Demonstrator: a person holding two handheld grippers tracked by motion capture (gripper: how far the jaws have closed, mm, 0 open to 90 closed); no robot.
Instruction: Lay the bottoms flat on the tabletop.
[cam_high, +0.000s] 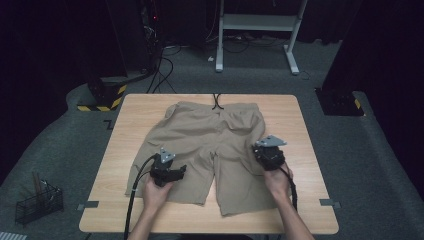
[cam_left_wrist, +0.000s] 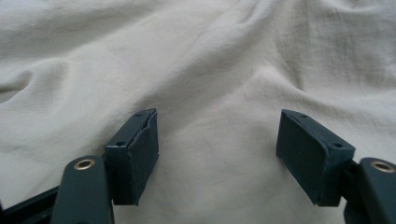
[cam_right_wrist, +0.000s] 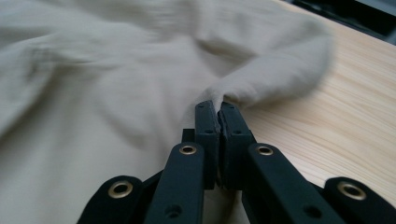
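- Khaki cotton shorts (cam_high: 210, 145) lie flat on the light wooden tabletop (cam_high: 310, 200), waistband at the far edge with a dark drawstring (cam_high: 217, 102), both legs pointing toward the person.
- Left tool (cam_left_wrist: 217, 156): jaws spread wide, nothing between them, pale wrinkled fabric directly under and ahead of the pads. In the high view the left tool (cam_high: 168, 170) sits over the left leg of the shorts, hand (cam_high: 156, 192) behind it.
- Right tool (cam_right_wrist: 218, 116): jaws pressed together, pinching a small ridge of the shorts' fabric at the tips. Fabric bunches up just ahead of the tips; bare wood lies to the right of the tool.
- In the high view the right tool (cam_high: 269, 152) is at the outer side edge of the right leg, hand (cam_high: 278, 181) behind it, grey 3-cornered plate on top.
- The 2 tools are well apart, with the crotch of the shorts between them.
- Off the tabletop, left of the left tool on the grey carpet: a black wire basket (cam_high: 39, 202) with items inside, too small to identify.
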